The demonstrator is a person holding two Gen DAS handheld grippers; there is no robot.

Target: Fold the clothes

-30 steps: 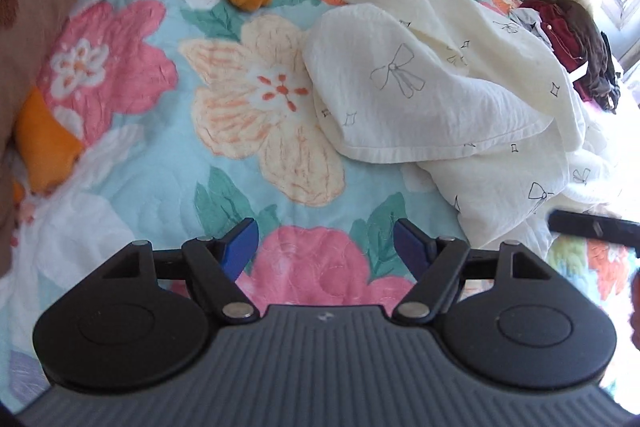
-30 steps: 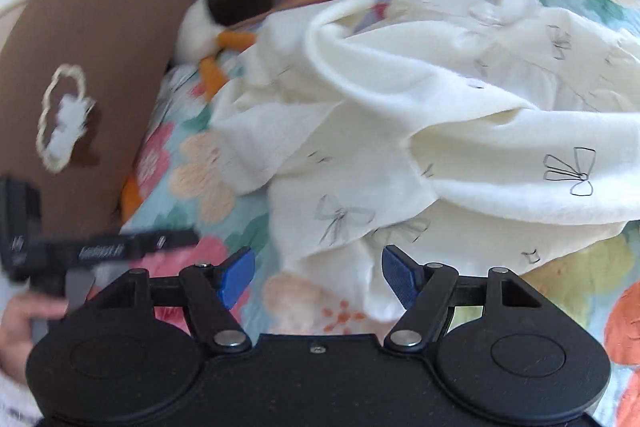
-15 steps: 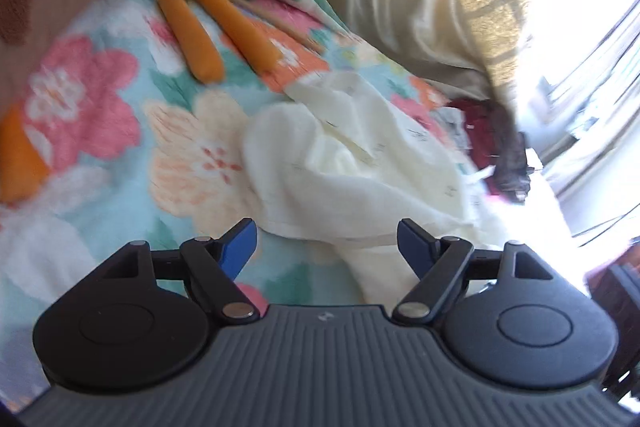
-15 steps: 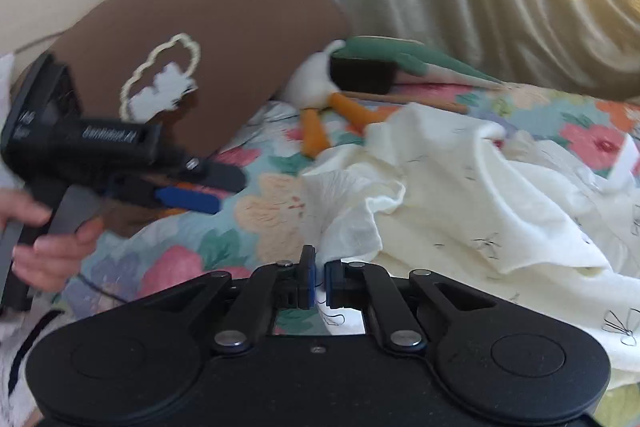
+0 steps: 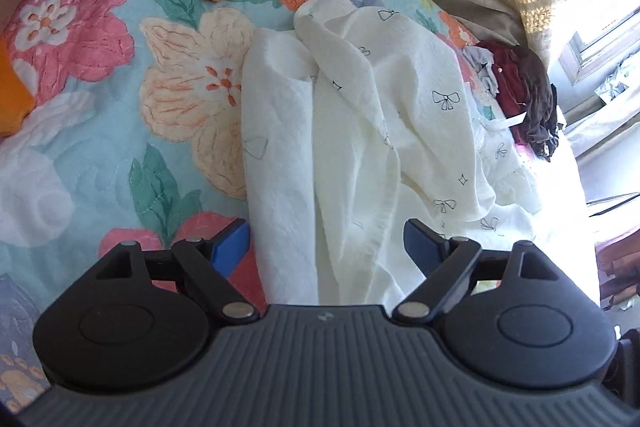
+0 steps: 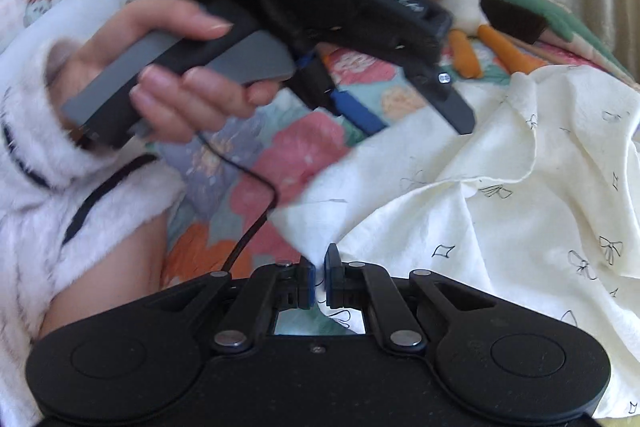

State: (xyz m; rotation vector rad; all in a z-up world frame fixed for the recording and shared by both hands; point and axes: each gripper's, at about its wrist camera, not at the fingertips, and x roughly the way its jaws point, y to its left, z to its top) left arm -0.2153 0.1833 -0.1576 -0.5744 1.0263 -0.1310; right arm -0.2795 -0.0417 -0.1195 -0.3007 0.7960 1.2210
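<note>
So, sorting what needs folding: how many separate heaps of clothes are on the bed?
2: the cream bow-print garment spread across the floral quilt, and a dark red and brown pile beyond it near the window. More could be out of view.

Both wrist views downward, sharing garment [image 5: 360, 131]

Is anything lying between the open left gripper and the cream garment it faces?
Nothing visible. The cream garment already lies between the open fingers of the left gripper, untouched by them; the right gripper pinches its corner.
</note>
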